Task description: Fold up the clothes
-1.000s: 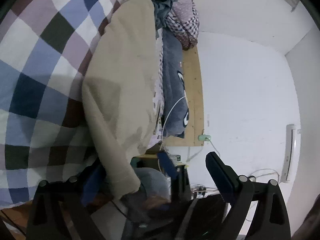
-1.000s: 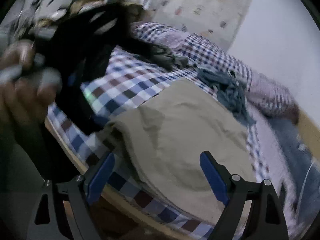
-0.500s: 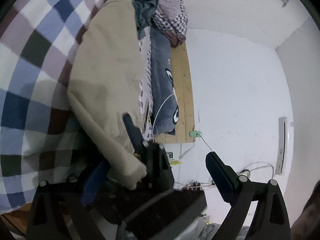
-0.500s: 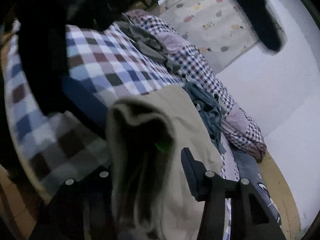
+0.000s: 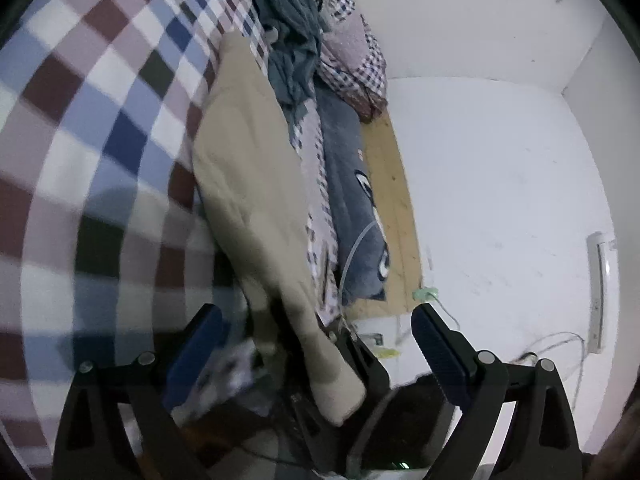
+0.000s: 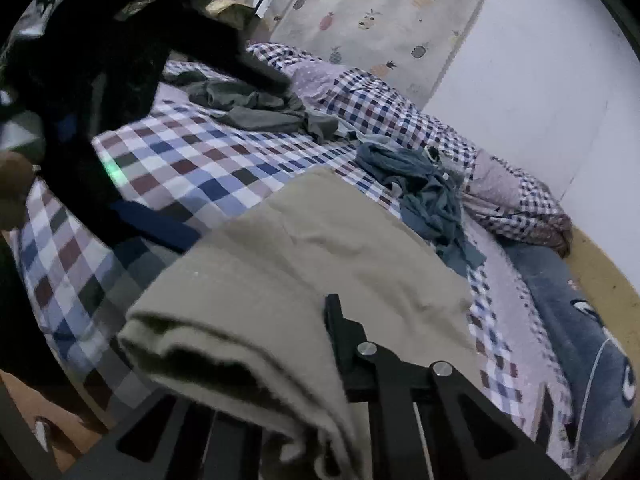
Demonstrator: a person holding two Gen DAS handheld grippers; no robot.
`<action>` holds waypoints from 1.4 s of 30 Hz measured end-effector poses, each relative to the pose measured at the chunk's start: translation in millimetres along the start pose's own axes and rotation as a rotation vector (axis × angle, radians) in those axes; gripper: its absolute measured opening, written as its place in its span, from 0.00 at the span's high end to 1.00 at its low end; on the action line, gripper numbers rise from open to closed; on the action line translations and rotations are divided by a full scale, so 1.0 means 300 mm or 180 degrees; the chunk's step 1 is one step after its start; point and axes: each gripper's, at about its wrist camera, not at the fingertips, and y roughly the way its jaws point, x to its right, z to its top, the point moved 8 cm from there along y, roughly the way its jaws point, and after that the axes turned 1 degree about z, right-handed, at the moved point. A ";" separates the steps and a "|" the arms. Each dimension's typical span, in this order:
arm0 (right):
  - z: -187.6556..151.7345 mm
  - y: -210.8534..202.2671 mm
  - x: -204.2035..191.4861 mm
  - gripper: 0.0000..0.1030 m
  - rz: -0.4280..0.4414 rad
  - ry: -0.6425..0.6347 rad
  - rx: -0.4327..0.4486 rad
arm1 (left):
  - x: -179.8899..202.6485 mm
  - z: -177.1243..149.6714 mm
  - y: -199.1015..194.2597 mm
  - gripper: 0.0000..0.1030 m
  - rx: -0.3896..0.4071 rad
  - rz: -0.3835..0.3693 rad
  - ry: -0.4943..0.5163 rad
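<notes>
Since the earlier frame, right tongs point(image 6: 320, 360) have closed on the beige garment point(image 6: 320, 248), lifting its near hem off the checked bed point(image 6: 180, 160) for folding. Left tongs point(image 5: 316, 344) stand open, holding nothing.

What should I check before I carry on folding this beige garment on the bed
1. Right gripper clamped on the beige garment: ok, cloth bunched at it.
2. Left gripper free: ok, open, nothing pinched.
3. Checked bedspread beside the garment bare: ok.
4. Teal clothes clear of the garment: not ok, they lie against its far edge.
5. White cable away from the garment: cannot tell.
</notes>
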 end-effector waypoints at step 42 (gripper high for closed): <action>0.000 0.046 -0.038 0.67 0.0327 0.0130 -0.0008 | 0.097 0.618 0.027 0.87 0.0555 0.1176 0.1185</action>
